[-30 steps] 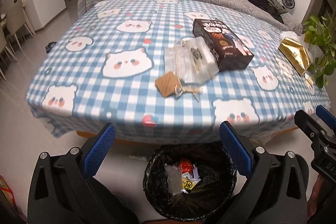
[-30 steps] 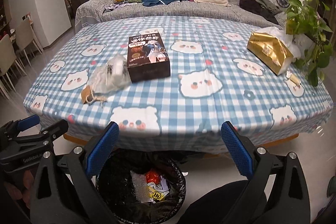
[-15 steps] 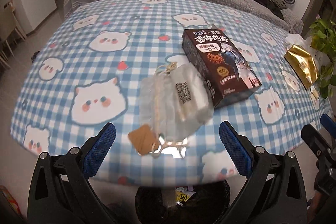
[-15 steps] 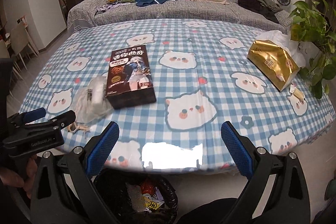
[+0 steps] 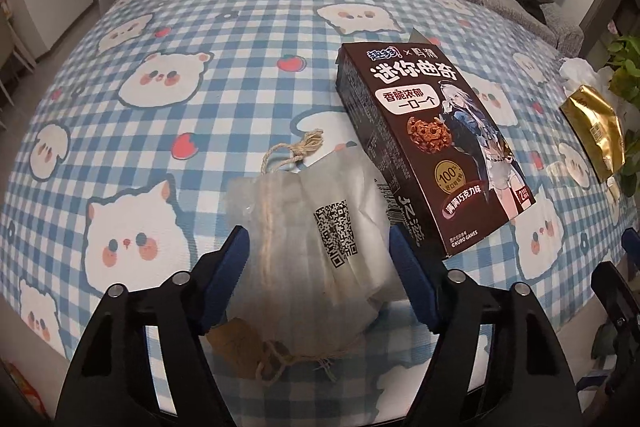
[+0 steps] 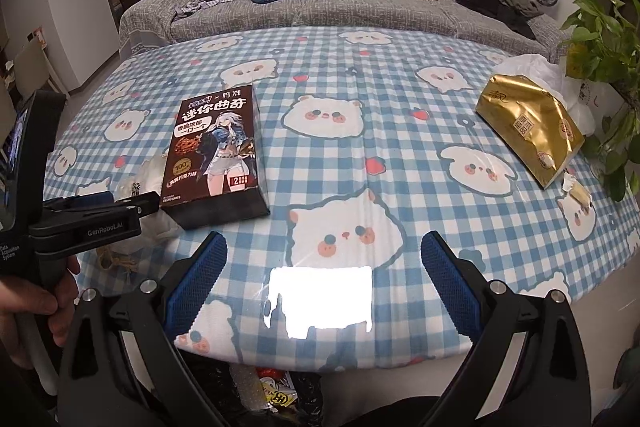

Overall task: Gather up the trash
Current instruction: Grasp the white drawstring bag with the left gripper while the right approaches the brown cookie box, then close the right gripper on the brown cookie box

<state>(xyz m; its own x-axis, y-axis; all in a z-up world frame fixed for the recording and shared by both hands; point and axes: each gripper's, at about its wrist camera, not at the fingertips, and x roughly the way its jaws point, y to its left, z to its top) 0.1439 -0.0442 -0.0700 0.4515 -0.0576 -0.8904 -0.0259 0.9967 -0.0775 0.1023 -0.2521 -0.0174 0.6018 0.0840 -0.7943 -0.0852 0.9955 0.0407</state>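
A clear plastic bag (image 5: 320,247) with a QR label, twine and a brown tag lies near the table's front edge. My left gripper (image 5: 320,247) is open, its blue pads on either side of the bag. A dark cookie box (image 5: 432,151) lies just right of the bag; it also shows in the right wrist view (image 6: 218,155). My right gripper (image 6: 324,267) is open and empty over the table's front edge. The left gripper (image 6: 116,203) shows at that view's left. A black-lined trash bin (image 6: 280,395) with wrappers stands below the table edge.
A gold foil pack (image 6: 528,131) and a white plastic bag (image 6: 556,79) lie at the table's right. A small wrapper (image 6: 578,191) lies near the right edge. A potted plant (image 6: 608,39) stands beside it. A grey sofa (image 6: 320,7) with clothes is behind.
Both grippers have moved forward from above the bin to over the table. The left gripper has narrowed and now straddles the plastic bag.
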